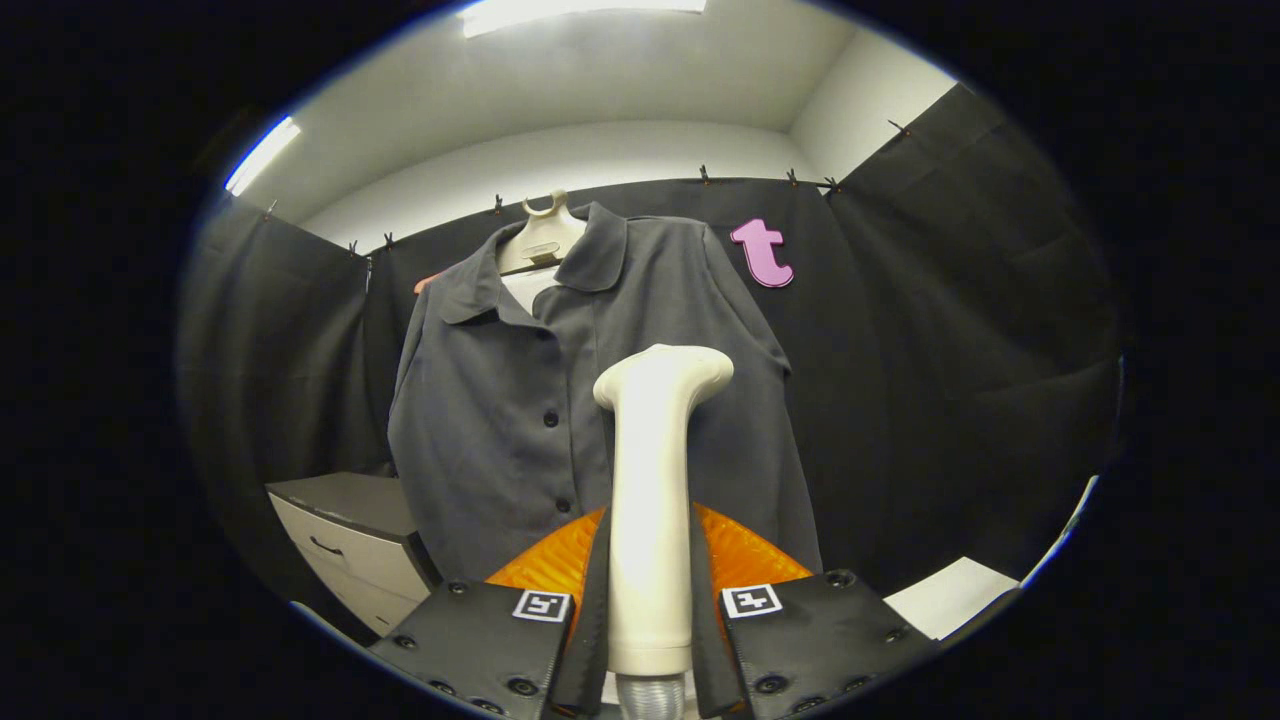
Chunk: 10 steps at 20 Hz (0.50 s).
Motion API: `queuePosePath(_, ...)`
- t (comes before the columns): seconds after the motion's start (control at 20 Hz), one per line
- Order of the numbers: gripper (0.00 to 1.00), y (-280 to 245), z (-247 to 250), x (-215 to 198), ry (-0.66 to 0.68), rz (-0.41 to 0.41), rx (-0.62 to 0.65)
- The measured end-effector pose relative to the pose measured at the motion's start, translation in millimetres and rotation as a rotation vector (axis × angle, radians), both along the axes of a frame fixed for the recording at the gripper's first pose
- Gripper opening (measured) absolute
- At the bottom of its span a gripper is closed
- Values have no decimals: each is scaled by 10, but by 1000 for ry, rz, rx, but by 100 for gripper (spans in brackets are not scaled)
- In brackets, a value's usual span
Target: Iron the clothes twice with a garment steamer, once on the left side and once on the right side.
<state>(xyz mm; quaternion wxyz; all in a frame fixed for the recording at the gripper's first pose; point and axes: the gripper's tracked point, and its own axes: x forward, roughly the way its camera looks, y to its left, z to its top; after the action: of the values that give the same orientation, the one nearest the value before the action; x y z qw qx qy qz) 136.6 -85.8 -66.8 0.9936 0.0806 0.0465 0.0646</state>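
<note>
Garment steamer clamped upright between your gripper fingers, low centre of frame.

Your fingers press both sides of its smooth cream handle; the rounded head bends right, in front of the shirt. That dark grey buttoned shirt hangs on a pale hanger at upper centre. A grey drawer cabinet stands lower left, beside the shirt's hem.

Grey shirt on hanger (buttoned), white steamer upright betw. jaws
</note>
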Motion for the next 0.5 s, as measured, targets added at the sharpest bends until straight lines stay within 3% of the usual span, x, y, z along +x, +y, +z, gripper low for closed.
queuePosePath(0.5, 41, -84, -814, -321, 157, -18, 24)
